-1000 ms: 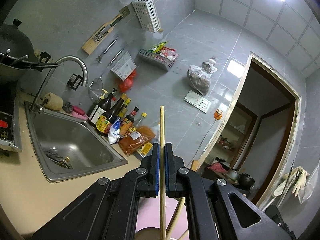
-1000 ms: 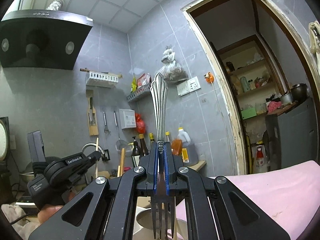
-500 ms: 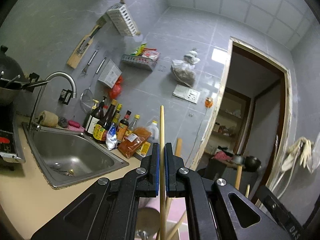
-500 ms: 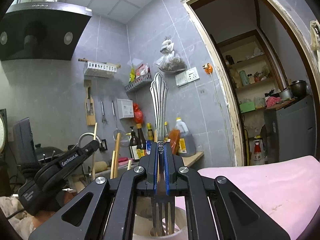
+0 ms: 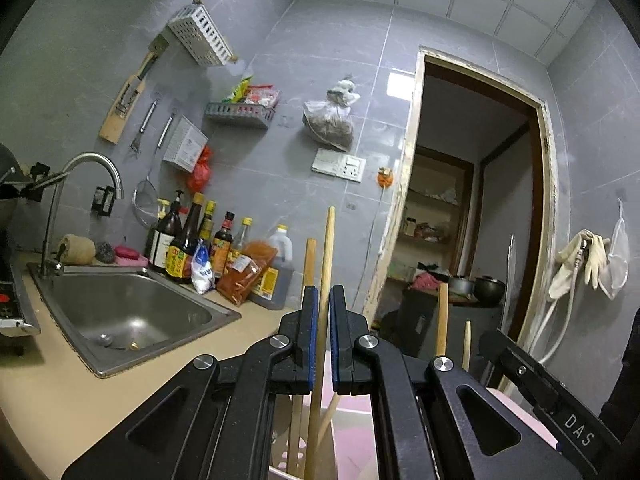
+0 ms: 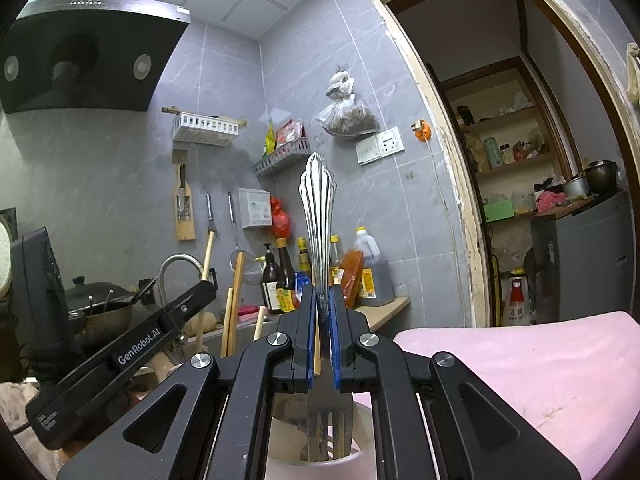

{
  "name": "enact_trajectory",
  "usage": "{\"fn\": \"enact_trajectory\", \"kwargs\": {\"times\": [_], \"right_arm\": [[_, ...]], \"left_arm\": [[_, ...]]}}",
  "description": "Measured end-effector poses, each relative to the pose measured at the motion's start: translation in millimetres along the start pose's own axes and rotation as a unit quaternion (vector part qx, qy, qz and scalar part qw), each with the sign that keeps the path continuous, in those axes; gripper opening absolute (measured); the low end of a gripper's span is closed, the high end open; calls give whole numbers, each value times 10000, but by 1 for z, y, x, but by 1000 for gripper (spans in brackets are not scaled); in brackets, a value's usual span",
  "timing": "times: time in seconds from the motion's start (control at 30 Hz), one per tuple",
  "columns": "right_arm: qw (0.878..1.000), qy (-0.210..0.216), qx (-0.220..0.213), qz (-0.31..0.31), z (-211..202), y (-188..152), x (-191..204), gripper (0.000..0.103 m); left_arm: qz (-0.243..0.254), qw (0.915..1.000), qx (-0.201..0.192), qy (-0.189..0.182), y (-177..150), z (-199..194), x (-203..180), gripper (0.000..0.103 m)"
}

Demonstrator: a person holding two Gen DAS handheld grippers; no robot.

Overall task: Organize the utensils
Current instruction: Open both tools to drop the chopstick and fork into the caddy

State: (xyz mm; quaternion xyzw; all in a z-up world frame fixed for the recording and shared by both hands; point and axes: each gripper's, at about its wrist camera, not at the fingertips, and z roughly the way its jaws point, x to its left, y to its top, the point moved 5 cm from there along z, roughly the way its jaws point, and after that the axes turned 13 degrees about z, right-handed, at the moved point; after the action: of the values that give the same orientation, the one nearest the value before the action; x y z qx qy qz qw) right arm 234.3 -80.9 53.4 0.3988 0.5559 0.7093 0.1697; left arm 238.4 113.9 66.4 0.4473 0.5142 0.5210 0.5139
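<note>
A: What is each gripper holding?
B: The right gripper (image 6: 323, 332) is clamping a stiff, slippery metal fork (image 6: 319, 216) at its neck, tines inside the white holder (image 6: 360, 458). The left gripper (image 5: 323, 340) is pinching a light wooden chopstick (image 5: 326, 264) mid-shaft.

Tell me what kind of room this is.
A home kitchen, most likely: a steel sink with a curved faucet, sauce bottles lined up on the counter, and a black range hood on the tiled wall.
</note>
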Motion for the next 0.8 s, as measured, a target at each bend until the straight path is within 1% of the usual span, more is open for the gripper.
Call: {"fn": "enact_trajectory", "kwargs": {"times": [0.2,0.3,0.37,0.6,0.7,0.77,0.8], "right_arm": [[10000,48,-11,-7,-1,0,1,9],[9999,71,-67,-28,-3,1,3,14],[9999,77,-92,-44,-4,1,3,19],[9998,17,-169,-92,-6,2,4,21],[9997,-37,-227,-72,-7,3,2,27],[9996,-81,-268,-64,-9,5,2,32],[9995,-116,-294,-67,-10,5,1,34]], "left_arm": [[-48,9998,145,-134,-2,-1,-1,4],[-105,9996,188,-180,-2,-2,0,5],[-105,9996,184,-182,-1,-3,0,6],[-81,9996,185,-207,0,-4,0,14],[-74,9996,184,-185,0,-5,-1,17],[-74,9996,179,-188,1,-6,-1,21],[-80,9997,168,-187,2,-8,-1,26]]}}
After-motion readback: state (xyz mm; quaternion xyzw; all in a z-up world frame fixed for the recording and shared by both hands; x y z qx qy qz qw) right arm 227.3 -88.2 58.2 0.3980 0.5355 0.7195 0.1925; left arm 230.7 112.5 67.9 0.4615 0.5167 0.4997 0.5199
